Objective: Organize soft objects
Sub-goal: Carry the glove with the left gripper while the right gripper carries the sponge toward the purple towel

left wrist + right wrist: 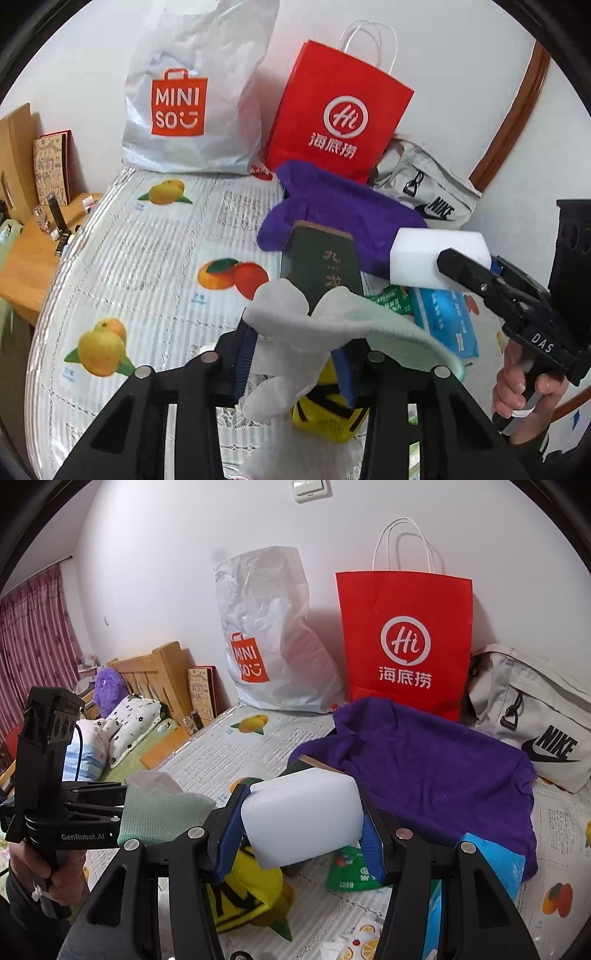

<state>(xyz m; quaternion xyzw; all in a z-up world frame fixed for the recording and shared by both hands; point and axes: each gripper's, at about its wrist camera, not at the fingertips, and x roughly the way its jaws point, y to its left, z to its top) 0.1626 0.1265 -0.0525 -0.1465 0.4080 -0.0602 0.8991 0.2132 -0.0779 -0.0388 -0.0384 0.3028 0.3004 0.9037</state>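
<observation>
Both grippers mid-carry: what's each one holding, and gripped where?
Right gripper: white sponge block, clamped across its two side faces. Left gripper: white and pale green sock, pinched around mid-length, both ends hanging free.

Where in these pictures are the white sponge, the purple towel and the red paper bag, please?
white sponge (301, 818): right wrist view, on its front face.
purple towel (436, 771): right wrist view, on its middle.
red paper bag (340, 114): left wrist view, on its printed front.

Both wrist cameras looked forward and downward along their grippers, close above the fruit-print table cover (147, 240). Both views shared the red paper bag (402, 642) and purple cloth (343, 206).
</observation>
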